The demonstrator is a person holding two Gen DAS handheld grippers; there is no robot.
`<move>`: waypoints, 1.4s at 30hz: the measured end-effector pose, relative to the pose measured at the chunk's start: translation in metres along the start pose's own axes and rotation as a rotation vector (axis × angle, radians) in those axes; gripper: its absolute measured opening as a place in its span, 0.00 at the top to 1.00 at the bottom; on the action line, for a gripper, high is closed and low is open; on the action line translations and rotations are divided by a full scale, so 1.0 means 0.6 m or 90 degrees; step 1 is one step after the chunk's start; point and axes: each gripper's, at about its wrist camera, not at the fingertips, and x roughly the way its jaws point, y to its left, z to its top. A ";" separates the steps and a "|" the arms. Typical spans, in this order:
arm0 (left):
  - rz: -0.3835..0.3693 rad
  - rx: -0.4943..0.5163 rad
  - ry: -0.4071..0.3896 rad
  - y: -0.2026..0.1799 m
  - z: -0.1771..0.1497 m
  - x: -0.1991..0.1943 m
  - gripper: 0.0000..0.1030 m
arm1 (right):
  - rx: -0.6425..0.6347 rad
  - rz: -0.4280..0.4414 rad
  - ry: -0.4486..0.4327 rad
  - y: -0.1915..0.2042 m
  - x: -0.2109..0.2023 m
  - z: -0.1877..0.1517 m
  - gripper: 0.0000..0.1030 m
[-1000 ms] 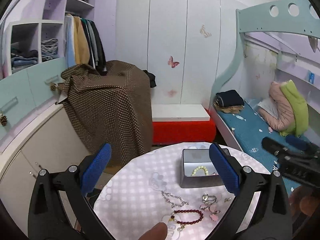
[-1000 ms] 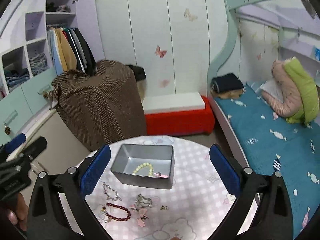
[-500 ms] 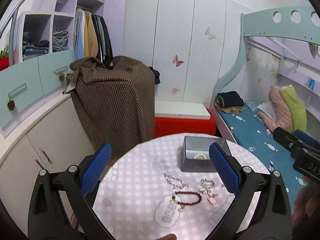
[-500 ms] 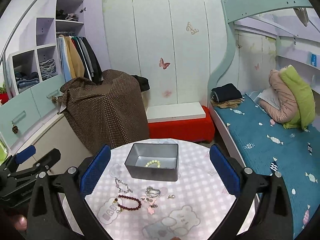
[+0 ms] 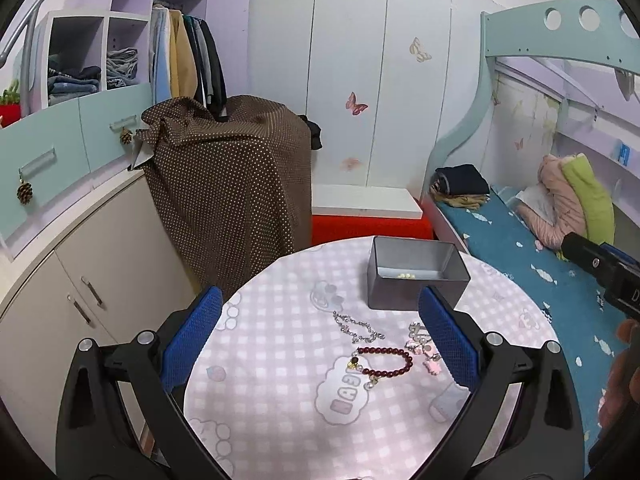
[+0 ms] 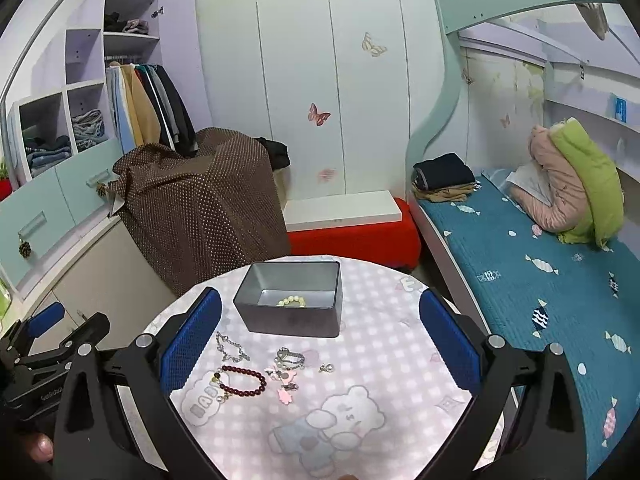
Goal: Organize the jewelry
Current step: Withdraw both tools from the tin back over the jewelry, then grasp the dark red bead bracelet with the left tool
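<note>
while the left tongs (image 5: 320, 332) hang wide apart and grip nothing in the left wrist view, the grey tin (image 5: 416, 274) sits at about 1 o'clock on the round desk (image 5: 280, 400) with a pale bead bracelet (image 5: 405, 275) lying inside. short of the tin lie a silver chain (image 5: 358, 327), a dark red bead bracelet (image 5: 382, 362) and a small heap of pink charms (image 5: 424, 350), partly hidden by the right-hand blue pad.

from the right wrist view, the right tongs (image 6: 320, 342) also stand wide open and empty. the tin (image 6: 292, 302) is at 12 o'clock, the chain (image 6: 231, 348) and red bracelet (image 6: 242, 380) at 10 o'clock, the charm heap (image 6: 286, 368) just short of centre, and one tiny piece (image 6: 327, 368) beside it.

judging by this, one item is put away and roughly four are left on the desk.
</note>
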 end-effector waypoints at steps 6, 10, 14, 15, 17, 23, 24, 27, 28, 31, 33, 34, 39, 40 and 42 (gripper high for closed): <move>0.005 0.008 0.046 -0.001 -0.038 0.042 0.05 | -0.009 -0.003 0.023 -0.010 0.013 -0.017 0.07; 0.009 0.015 0.086 -0.004 -0.070 0.084 0.05 | -0.020 -0.007 0.053 -0.012 0.029 -0.037 0.07; 0.008 0.027 0.131 -0.013 -0.100 0.137 0.05 | -0.030 -0.009 0.094 -0.013 0.052 -0.066 0.07; 0.007 0.032 0.140 -0.017 -0.107 0.151 0.05 | -0.031 -0.008 0.104 -0.014 0.059 -0.072 0.07; 0.006 0.039 0.157 -0.023 -0.117 0.177 0.05 | -0.031 -0.009 0.122 -0.016 0.070 -0.083 0.07; 0.006 0.052 0.216 -0.034 -0.140 0.257 0.05 | -0.028 -0.010 0.156 -0.023 0.092 -0.099 0.07; 0.005 0.056 0.225 -0.035 -0.143 0.268 0.06 | -0.027 -0.011 0.159 -0.024 0.096 -0.100 0.07; -0.009 0.062 0.249 -0.036 -0.150 0.290 0.27 | -0.025 -0.008 0.175 -0.028 0.107 -0.107 0.07; -0.020 0.062 0.264 -0.036 -0.152 0.298 0.36 | -0.026 -0.007 0.179 -0.028 0.111 -0.110 0.07; -0.040 0.064 0.259 -0.037 -0.150 0.302 0.56 | -0.025 -0.005 0.192 -0.026 0.123 -0.116 0.07; -0.055 0.073 0.260 -0.041 -0.148 0.301 0.80 | -0.025 -0.004 0.201 -0.025 0.131 -0.122 0.07; -0.070 0.069 0.263 -0.042 -0.147 0.301 0.92 | -0.025 -0.004 0.204 -0.024 0.134 -0.125 0.07; -0.097 0.052 0.249 -0.040 -0.137 0.283 0.92 | -0.036 -0.011 0.218 -0.023 0.155 -0.140 0.07; -0.099 0.049 0.234 -0.038 -0.129 0.273 0.92 | -0.040 -0.013 0.221 -0.025 0.164 -0.142 0.07; -0.096 0.044 0.208 -0.037 -0.114 0.255 0.92 | -0.041 -0.023 0.228 -0.032 0.184 -0.145 0.09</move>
